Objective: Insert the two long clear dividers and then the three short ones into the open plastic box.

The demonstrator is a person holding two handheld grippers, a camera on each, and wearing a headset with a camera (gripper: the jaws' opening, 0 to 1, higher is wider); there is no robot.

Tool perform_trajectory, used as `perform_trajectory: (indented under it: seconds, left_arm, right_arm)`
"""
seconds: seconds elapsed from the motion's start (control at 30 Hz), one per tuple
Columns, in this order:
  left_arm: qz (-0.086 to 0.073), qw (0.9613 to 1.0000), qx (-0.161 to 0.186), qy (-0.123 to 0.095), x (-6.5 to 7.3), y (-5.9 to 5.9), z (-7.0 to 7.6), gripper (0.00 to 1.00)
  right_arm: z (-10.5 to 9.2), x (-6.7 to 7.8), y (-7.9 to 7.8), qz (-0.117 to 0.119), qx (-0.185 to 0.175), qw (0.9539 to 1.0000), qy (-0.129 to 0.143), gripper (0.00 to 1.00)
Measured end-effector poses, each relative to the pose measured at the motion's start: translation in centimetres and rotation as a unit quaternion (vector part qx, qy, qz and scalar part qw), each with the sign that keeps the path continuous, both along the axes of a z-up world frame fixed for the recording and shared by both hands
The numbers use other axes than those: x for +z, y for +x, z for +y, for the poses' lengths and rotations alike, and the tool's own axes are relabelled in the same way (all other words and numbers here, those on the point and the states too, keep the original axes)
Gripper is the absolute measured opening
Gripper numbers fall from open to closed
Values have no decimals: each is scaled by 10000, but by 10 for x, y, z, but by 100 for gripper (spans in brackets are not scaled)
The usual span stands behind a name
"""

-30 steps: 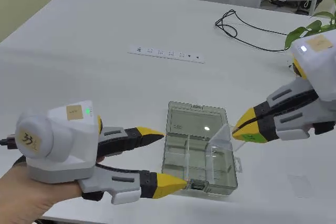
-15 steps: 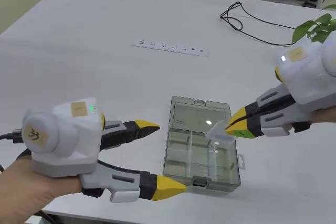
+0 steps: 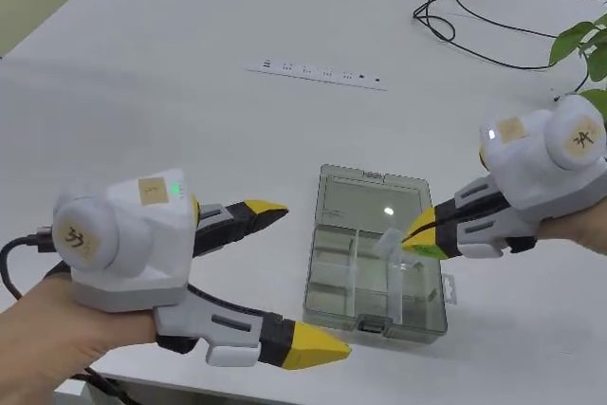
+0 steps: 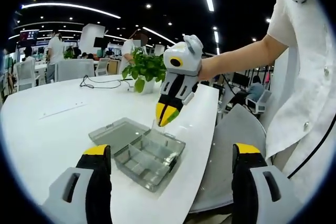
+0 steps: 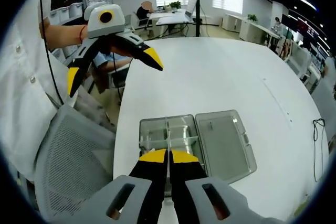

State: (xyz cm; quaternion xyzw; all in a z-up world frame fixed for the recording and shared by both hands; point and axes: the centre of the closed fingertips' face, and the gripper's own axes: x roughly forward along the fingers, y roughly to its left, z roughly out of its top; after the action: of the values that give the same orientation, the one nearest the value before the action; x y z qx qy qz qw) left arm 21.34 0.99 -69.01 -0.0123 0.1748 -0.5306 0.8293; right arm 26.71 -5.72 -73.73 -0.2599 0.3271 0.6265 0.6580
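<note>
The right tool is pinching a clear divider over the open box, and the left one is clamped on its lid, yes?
Not quite: the left gripper is open, fingers spread wide and touching nothing, as the left gripper view shows. The right gripper does pinch a clear divider over the open box.

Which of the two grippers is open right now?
The left gripper, its jaws spread wide and empty beside the plastic box. The right gripper is shut on a clear divider above the box.
</note>
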Motion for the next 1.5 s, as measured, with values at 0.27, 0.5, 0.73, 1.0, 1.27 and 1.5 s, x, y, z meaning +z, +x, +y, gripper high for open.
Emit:
perform_trajectory:
  seconds: [0.27,0.5,0.73,1.0,1.27,1.5]
  left_arm:
    - [66,10000,1,33,-3,0,2,99]
    - [103,9999,-5,30,-4,0,1,99]
    - [120,9999,-33,26,-5,-1,-1,98]
    - [139,9999,-39,21,-6,-2,-2,98]
    - [156,9999,-40,16,-6,-2,-2,97]
    - [141,9999,-45,17,-6,-2,-2,98]
  right_arm:
    - [2,-10,1,60,-39,10000,47,2]
    - [-1,-17,6,78,-43,9999,85,2]
    - [-1,-21,3,7,67,9999,143,2]
    - [5,-22,-5,-327,545,9978,199,2]
    - [8,-24,-4,-314,528,9980,181,2]
    - [11,-32,0,-252,510,9983,150,2]
